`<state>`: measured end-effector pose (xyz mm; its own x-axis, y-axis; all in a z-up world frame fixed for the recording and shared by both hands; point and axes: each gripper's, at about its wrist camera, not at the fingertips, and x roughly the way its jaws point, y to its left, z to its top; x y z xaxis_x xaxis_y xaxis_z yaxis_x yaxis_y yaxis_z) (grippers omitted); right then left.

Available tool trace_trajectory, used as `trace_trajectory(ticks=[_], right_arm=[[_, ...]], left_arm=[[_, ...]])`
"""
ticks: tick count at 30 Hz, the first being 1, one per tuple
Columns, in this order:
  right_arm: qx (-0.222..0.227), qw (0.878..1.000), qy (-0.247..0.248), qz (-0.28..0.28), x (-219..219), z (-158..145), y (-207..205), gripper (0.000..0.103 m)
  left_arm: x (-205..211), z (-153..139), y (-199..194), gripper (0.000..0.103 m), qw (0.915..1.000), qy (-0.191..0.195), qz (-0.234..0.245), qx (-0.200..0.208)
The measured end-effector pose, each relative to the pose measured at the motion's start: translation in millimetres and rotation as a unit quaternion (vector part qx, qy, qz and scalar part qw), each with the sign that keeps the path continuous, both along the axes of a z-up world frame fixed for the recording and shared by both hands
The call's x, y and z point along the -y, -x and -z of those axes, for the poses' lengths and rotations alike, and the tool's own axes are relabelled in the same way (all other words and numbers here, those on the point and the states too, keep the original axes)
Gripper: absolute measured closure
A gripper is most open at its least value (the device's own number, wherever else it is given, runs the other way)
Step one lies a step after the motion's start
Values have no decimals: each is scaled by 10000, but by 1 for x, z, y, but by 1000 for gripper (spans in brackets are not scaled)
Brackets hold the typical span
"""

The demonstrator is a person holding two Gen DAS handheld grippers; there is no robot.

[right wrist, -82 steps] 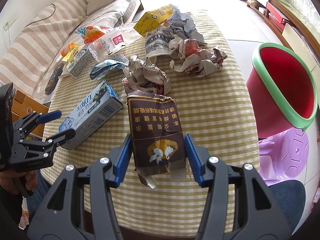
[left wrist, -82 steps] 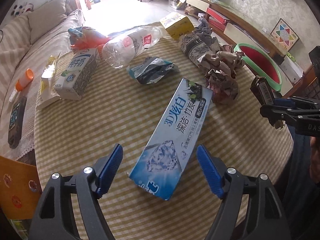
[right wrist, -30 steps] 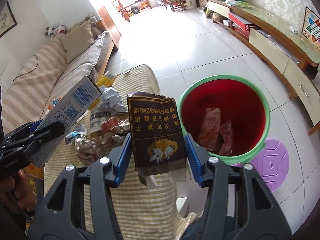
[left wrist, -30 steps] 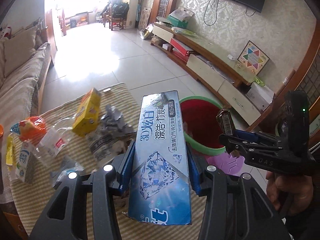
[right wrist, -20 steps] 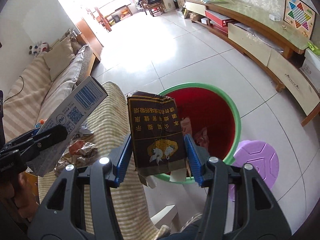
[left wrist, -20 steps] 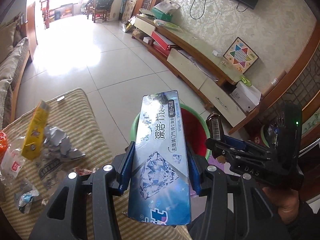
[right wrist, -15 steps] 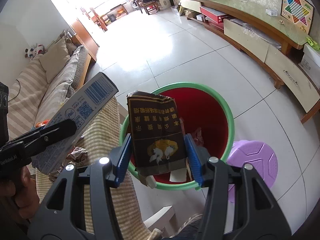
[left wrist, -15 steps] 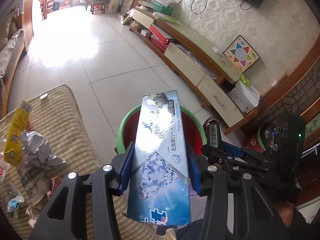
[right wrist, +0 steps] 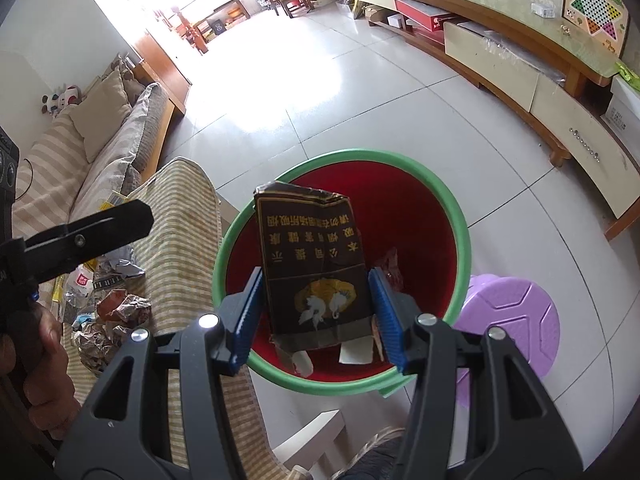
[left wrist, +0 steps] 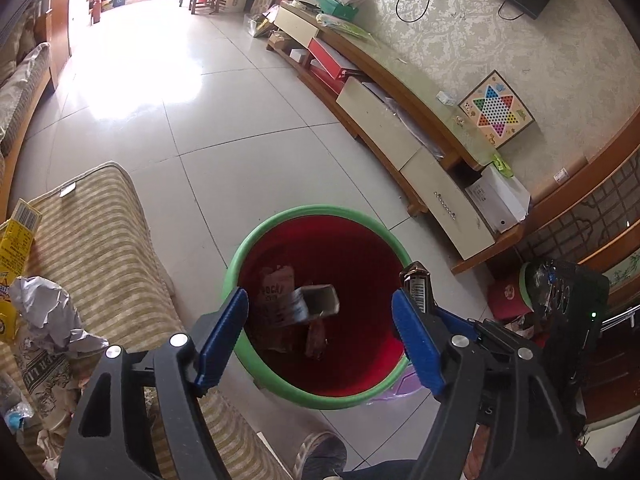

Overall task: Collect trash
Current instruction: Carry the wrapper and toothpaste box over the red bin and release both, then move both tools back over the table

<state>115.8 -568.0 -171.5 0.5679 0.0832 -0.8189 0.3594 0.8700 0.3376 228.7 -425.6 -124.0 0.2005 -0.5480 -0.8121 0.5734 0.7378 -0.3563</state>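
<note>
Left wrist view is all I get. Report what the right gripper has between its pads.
Observer: The right gripper is shut on a flattened dark brown pack with gold print, both pads pressed on its sides.
Operator: Say whether it is over the bin.
Observer: Seen along the gripper, the pack lies across the red inside of the green-rimmed bin; how high above it, I cannot judge.
Operator: Name what stands to the right of the bin.
Observer: A purple stool, on the floor close beside it.
</note>
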Motion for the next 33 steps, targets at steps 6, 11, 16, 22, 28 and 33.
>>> trace_trajectory(ticks=[6,11,16,22,28,33], right_arm=[[-108,9999,14,-79,-5,6,-9,52],[-210,9995,69,-214,-13,11,-14,49],[-264,9993,150,-235,-20,12,-15,30],[-166,9990,347,-216,-28,-2,-11,13],[-89,9979,594,-230,-49,-23,-4,5],[0,9972,636,-394,-82,-40,0,5]], left_arm=[[-19,-8,2,30,9999,-20,-110,111],[-32,-18,8,30,9997,-42,-69,250],[-41,-26,14,20,9995,2,-75,306],[-66,-37,23,11,9991,47,-190,365],[-105,-57,33,8,9967,-71,-459,669],[-156,-71,43,8,9928,-150,-758,911]])
